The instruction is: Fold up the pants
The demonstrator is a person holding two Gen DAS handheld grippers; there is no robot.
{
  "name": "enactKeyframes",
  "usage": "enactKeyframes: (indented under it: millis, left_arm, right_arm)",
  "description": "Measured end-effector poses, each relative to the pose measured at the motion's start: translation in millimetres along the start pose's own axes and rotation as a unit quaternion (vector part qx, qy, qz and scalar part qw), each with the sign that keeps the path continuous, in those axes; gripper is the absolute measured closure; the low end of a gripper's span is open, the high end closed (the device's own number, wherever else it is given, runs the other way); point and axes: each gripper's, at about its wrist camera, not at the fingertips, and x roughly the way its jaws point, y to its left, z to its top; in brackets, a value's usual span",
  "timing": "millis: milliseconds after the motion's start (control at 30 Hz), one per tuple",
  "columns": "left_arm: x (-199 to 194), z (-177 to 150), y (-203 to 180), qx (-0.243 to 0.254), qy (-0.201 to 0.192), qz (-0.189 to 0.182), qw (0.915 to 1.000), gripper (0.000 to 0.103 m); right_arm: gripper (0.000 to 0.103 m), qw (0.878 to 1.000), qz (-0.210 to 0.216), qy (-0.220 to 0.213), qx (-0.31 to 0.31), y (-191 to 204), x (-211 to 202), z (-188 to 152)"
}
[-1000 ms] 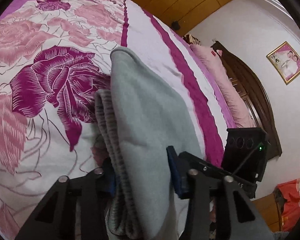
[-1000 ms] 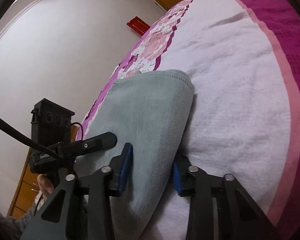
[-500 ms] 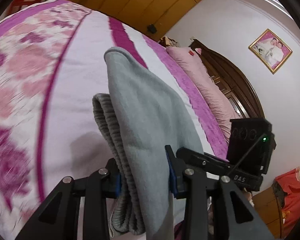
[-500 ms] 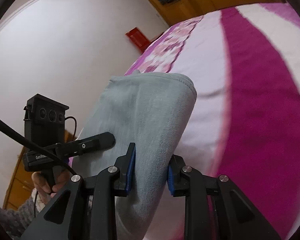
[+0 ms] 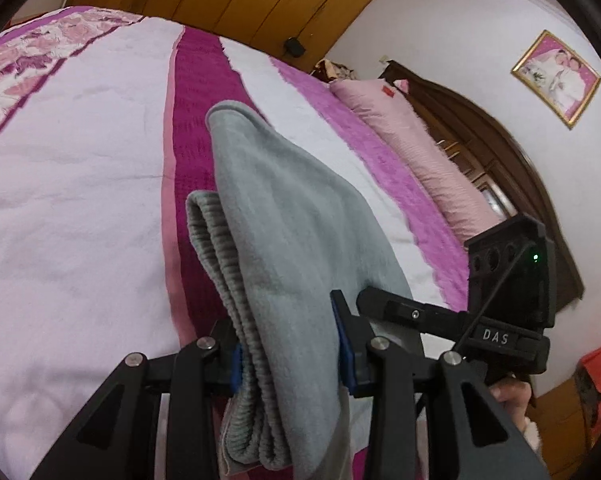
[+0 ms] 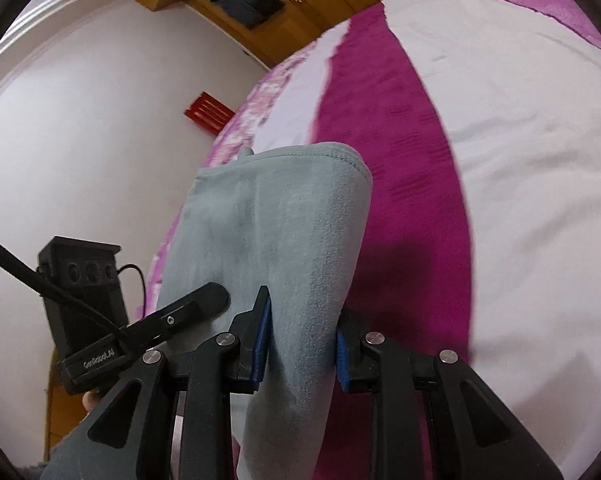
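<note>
Bedroom bed (image 5: pixel 72 184) below: both tools, left (image 5: pixel 288 354) and right (image 6: pixel 302 346), clamp the folded grey pants (image 5: pixel 292 216), lifted clear; judged remaining: set the bundle down.

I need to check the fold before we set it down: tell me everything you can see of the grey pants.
The grey fleece pants are folded into a thick bundle of several layers, with a ribbed knit band along one edge. The left gripper and right gripper each clamp it between blue pads, holding it above the pink-and-white striped bedspread. Its stitched far edge looks rounded; the near end hangs out of view.
</note>
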Motion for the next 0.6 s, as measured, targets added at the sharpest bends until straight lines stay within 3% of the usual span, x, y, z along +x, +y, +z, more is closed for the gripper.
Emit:
enactKeyframes:
  millis: [100, 167, 233, 600]
  left_arm:
    - [33.9, -5.1, 15.4, -0.001, 0.008, 0.025, 0.9997, 0.065]
    - [46.6, -15.9, 23.3, 0.010, 0.000, 0.039, 0.9992, 0.062]
    - [43.4, -21.9, 28.2, 0.001, -0.017, 0.022, 0.9996, 0.061]
    - [43.9, -21.5, 38.5, -0.015, -0.018, 0.003, 0.9997, 0.060]
  right_arm:
    - [0.076, 1.000, 0.000, 0.005, 0.016, -33.9, 23.3, -4.9]
    - [0.077, 0.999, 0.026, -0.018, 0.014, -48.4, 28.4, -14.2]
    - [0.077, 0.999, 0.031, -0.015, 0.014, -48.1, 25.9, -14.2]
    - [0.076, 0.999, 0.027, -0.018, 0.006, -49.0, 23.8, -18.4]
